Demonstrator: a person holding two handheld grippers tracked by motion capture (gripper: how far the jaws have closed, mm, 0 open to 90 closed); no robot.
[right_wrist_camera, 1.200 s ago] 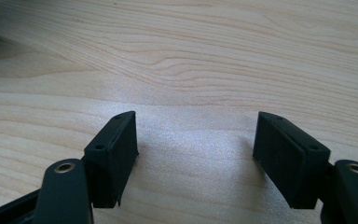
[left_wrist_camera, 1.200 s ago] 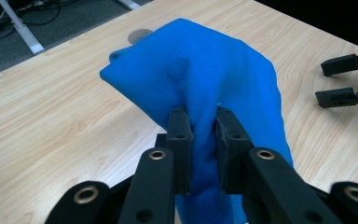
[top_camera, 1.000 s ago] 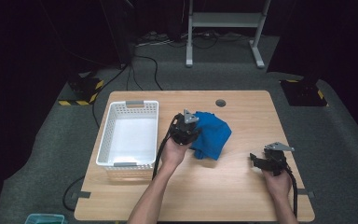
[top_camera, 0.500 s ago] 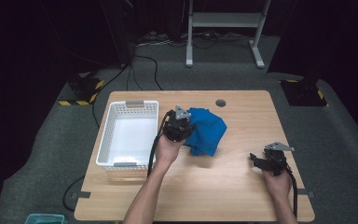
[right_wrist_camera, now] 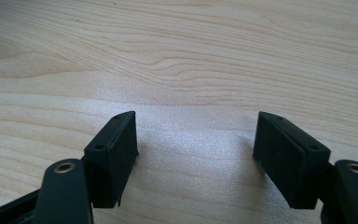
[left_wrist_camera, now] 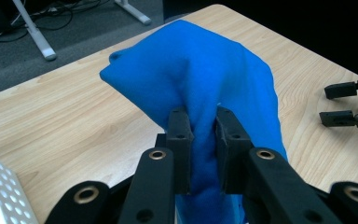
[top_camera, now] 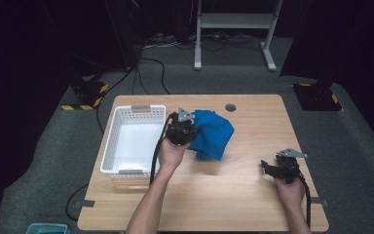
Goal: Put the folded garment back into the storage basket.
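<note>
Soft matt blue cloth (left_wrist_camera: 205, 79), wood-grain table (left_wrist_camera: 51, 121)

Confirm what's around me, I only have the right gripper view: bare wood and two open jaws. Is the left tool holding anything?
Observer: Yes. The left tool is shut on a blue cloth, a fold pinched between its jaws.
Operator: Where is that relative to my tool?
Observer: In the high view the right tool sits near the table's right edge, apart from the cloth, which is mid-table.
Operator: Anything else on the table?
Observer: A white basket stands at the left, right beside the left tool; it looks empty.
</note>
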